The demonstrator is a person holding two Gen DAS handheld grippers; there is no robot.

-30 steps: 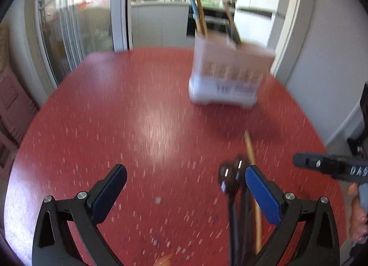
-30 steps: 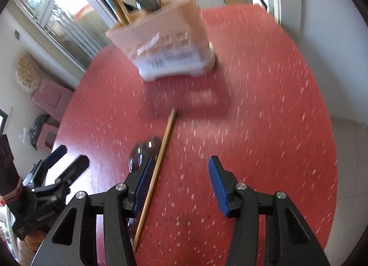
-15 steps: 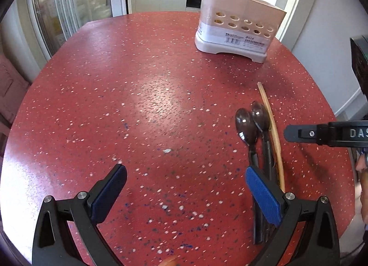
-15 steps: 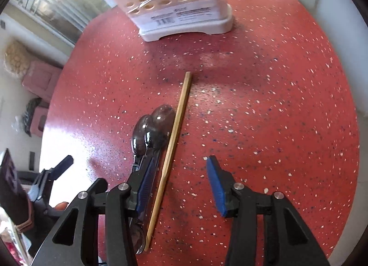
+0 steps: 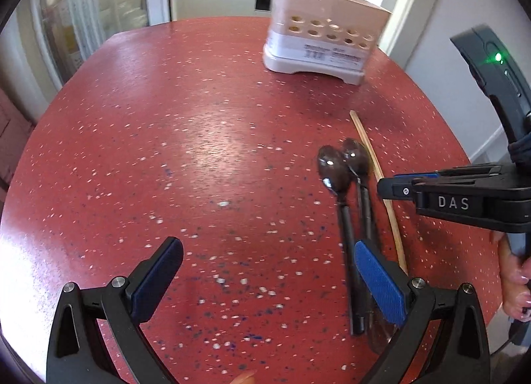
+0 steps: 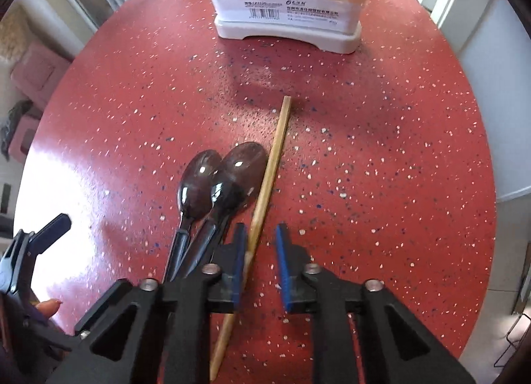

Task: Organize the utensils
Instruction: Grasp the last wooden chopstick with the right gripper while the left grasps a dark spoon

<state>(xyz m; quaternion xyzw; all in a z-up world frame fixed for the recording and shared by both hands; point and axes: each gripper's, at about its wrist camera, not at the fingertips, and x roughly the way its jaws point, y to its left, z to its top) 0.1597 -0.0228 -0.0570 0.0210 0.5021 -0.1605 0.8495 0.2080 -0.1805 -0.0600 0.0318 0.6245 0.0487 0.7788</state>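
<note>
One surface (image 6: pixel 381 138), red speckled | one utensil holder (image 6: pixel 285 9), pale, at far edge | two dark spoons (image 6: pixel 219 181), side by side | one chopstick (image 6: pixel 268 185), now straddled by right gripper (image 6: pixel 260 264), jaws narrowed since half a second ago, not yet closed; pickup judged imminent | left gripper (image 5: pixel 265 277), jaws wide, nothing held.

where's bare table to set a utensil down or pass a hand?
Bare: the wide stretch of red table left of the spoons, and the strip right of the chopstick toward the table edge. Crowded: spoons and chopstick bunched at the right gripper; the caddy takes the far edge.
</note>
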